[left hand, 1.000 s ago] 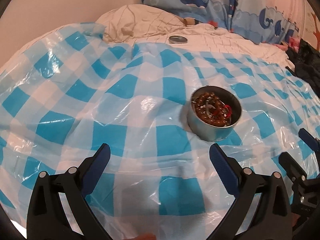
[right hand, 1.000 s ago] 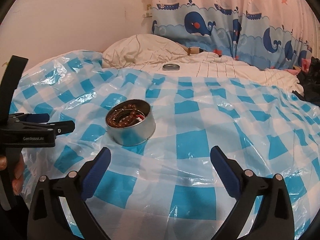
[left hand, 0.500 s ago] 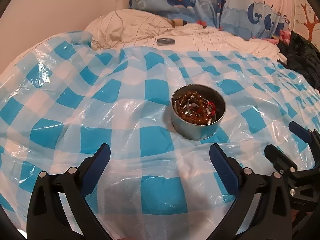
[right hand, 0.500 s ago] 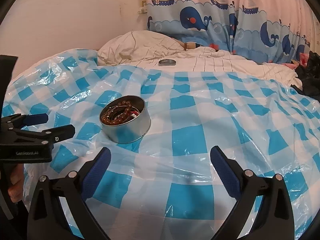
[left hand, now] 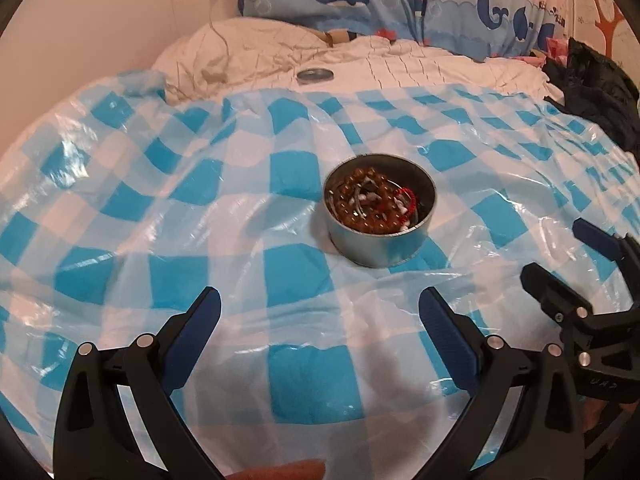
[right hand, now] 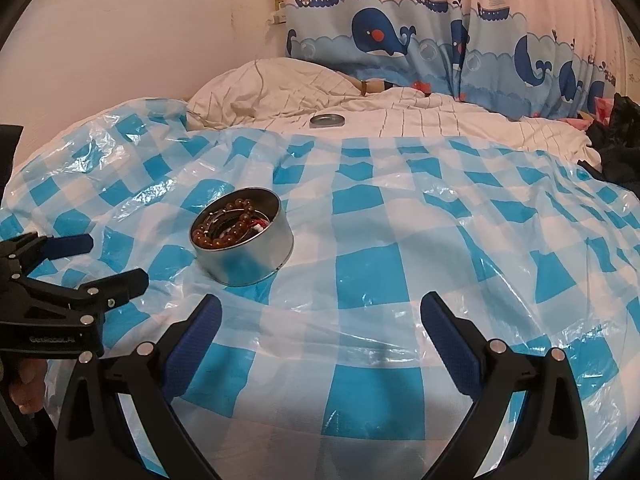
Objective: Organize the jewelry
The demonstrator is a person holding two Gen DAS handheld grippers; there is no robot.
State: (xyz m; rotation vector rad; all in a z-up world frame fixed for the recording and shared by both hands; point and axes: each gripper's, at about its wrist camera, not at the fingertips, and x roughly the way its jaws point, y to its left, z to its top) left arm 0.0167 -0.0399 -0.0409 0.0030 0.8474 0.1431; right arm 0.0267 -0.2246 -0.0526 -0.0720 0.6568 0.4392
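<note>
Here, a bed is covered by a blue-and-white checked plastic sheet (right hand: pixel 368 264), seen from two tongs held low over it. At far left in the right wrist view, the left tongs (right hand: pixel 100 260) reach in from the frame edge, black with blue pads, their jaws spread apart and empty; fingers of a hand (right hand: pixel 24 384) show beneath them. Just right of those tongs sits a round metal tin (right hand: pixel 244 256), open-topped, resting on the sheet. Inside it lie a brown bead bracelet (right hand: pixel 216 240), thin metal bangles and a bit of red cord, all coiled together. Farther back, past the sheet's far edge, a flat metal lid (right hand: pixel 327 121) lies on a white quilt (right hand: pixel 440 120), well apart from the tin. A pillow (right hand: pixel 264 84) sits to the left of the lid, and a whale-print curtain (right hand: pixel 420 40) hangs behind. At far right, dark clothing (right hand: pixel 616 144) is heaped on the bed's edge.

In the left wrist view, the tin (left hand: pixel 380 236) sits ahead and slightly right of the left tongs' centre, and the right tongs (left hand: pixel 568 256) enter from the right edge, jaws likewise wide apart and holding nothing.
</note>
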